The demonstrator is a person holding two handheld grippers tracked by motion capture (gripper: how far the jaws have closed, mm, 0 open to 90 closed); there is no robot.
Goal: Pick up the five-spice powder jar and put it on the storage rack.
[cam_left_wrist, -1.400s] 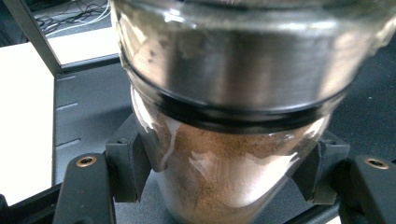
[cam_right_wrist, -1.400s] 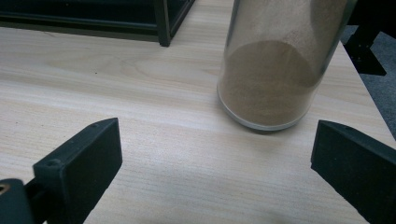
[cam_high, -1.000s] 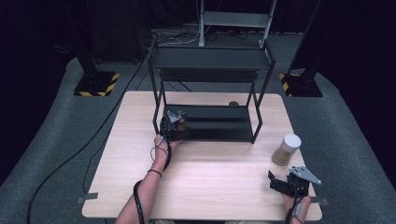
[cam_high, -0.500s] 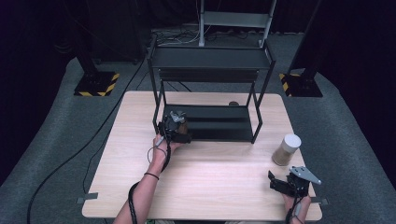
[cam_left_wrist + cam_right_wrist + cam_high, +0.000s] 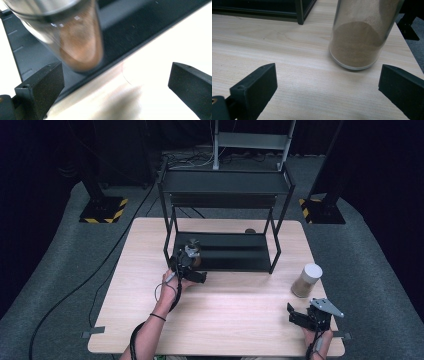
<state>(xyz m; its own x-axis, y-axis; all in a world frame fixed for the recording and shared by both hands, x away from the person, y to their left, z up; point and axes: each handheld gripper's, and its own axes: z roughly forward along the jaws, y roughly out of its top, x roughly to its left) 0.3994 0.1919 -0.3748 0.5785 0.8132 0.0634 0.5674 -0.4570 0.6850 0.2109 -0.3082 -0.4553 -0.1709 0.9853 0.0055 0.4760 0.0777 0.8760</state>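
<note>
high view: my left tongs (image 5: 192, 265) just opened, spread, clear of metal-lidded brown spice jar (image 5: 192, 251) on black shelf (image 5: 225, 251)
right tongs (image 5: 305, 316): spread
tip: I'd retreat straight, avoid clipping jar

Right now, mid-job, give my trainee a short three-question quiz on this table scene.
1. True or false: the left tool is clamped on the metal-lidded jar.
2. Where does that jar stand?
A. on the bottom shelf of the black rack
B. on the rack's top shelf
C. on the wooden table
3. Fill in: the white-lidded jar ahead of the right tool holds a ____ powder.

Key
1. False. Its jaws have just been opening; they stand wide, and the jar lies beyond them, untouched.
2. A, near the shelf's front left corner.
3. Tan. The jar stands on the table, right of the rack, with the right tool's jaws open short of it.
</note>
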